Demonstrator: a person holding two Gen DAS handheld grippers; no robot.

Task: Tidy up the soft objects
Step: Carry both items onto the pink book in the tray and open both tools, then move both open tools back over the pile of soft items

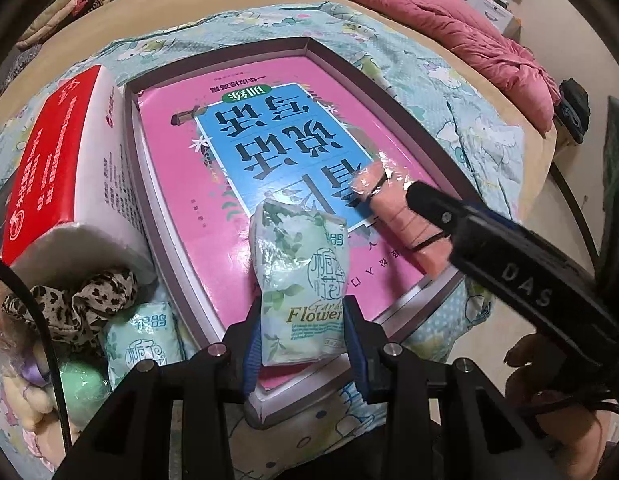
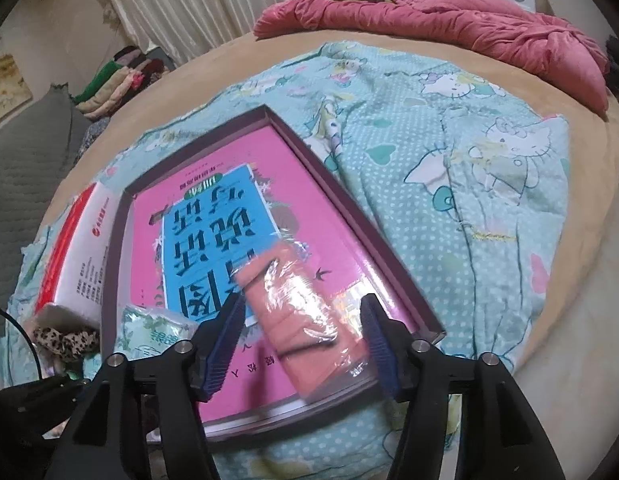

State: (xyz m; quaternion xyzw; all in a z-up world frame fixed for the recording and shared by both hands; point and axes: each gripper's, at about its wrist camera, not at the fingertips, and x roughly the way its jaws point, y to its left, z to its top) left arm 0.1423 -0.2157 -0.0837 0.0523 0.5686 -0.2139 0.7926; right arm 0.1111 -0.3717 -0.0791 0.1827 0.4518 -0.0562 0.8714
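Item one, nearest: my left gripper (image 1: 303, 332) held the green tissue pack (image 1: 303, 280) by its lower end, jaws narrow and pressed on both sides, the pack standing over the near rim of the shallow box (image 1: 309, 46).

Item two: my right gripper (image 2: 299, 344) stood with jaws wide, both pads clear of the pink wrapped roll (image 2: 305, 316) lying between them on the pink book (image 1: 269, 92) inside the box. I judged that piece as good as placed.

Item three, step in hand: setting the tissue pack down beside the roll. To do it well I would have lowered it flat, long side parallel to the roll and just beside it, then parted the jaws only once the pack rested on the book. The right gripper I would have lifted straight back so the film wrap did not snag on a pad.

Item four, left of the box: a second tissue pack (image 1: 143, 344), a leopard-print scrunchie (image 1: 81, 304), a green ball (image 1: 83, 388), all still outside.

Item five, beyond: red-and-white carton (image 1: 69, 160), patterned sheet (image 2: 469, 200), pink quilt (image 2: 449, 24) on the bed.
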